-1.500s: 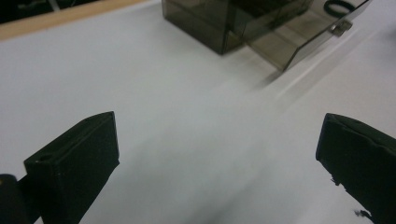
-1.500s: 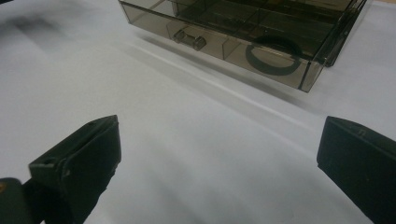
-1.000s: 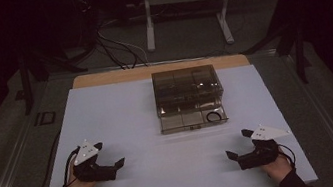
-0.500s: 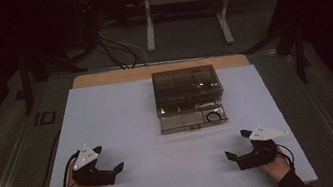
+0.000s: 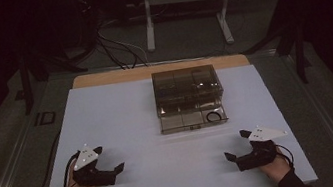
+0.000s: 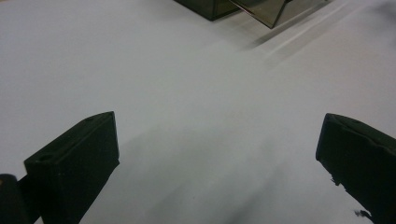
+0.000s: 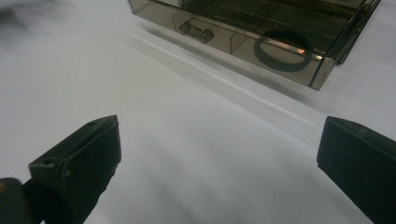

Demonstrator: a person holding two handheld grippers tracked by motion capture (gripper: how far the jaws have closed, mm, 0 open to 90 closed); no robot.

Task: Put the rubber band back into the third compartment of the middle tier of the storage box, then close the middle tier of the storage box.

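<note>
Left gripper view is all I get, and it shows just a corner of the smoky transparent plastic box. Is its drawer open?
Observer: Yes, the drawer of the smoky transparent plastic box is pulled out toward the person.
Operator: Anything inside?
Observer: A black ring lies in the end compartment on the right gripper's side.
Operator: And that gripper?
Observer: The right gripper is open, apart from the box, near the white table's front edge.

High view looks down — both gripper views share the drawer box (image 5: pixel 189 98)
</note>
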